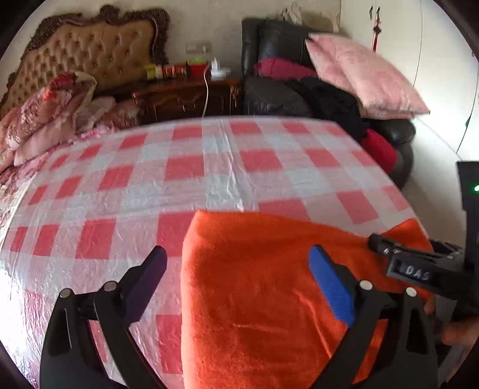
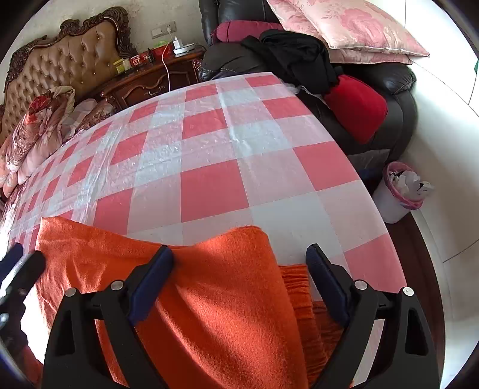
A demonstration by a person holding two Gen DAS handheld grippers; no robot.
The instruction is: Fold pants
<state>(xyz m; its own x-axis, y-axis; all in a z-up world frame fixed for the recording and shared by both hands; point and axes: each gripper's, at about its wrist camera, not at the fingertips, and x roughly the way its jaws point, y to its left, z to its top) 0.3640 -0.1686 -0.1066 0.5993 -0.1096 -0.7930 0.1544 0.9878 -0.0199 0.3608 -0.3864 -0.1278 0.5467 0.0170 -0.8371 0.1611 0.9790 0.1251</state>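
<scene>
Pants (image 1: 269, 299) lie folded on the bed, orange and fuzzy, near the edge close to me. They rest on the checked sheet (image 1: 179, 167), pink and white squares. I see my left gripper (image 1: 236, 257) hanging over the left side of the pants, its jaws spread wide with nothing pinched. One finger is over the sheet, the other over the orange cloth. My right gripper (image 2: 239, 254) hangs over the right side of the pants, jaws wide too, gripping nothing. A ribbed orange cuff (image 2: 296, 287) shows under its right finger. Behind the bed I see a dark sofa (image 2: 398, 86) with pink pillows (image 2: 344, 27), and a small bin (image 2: 392, 197) on the floor.
</scene>
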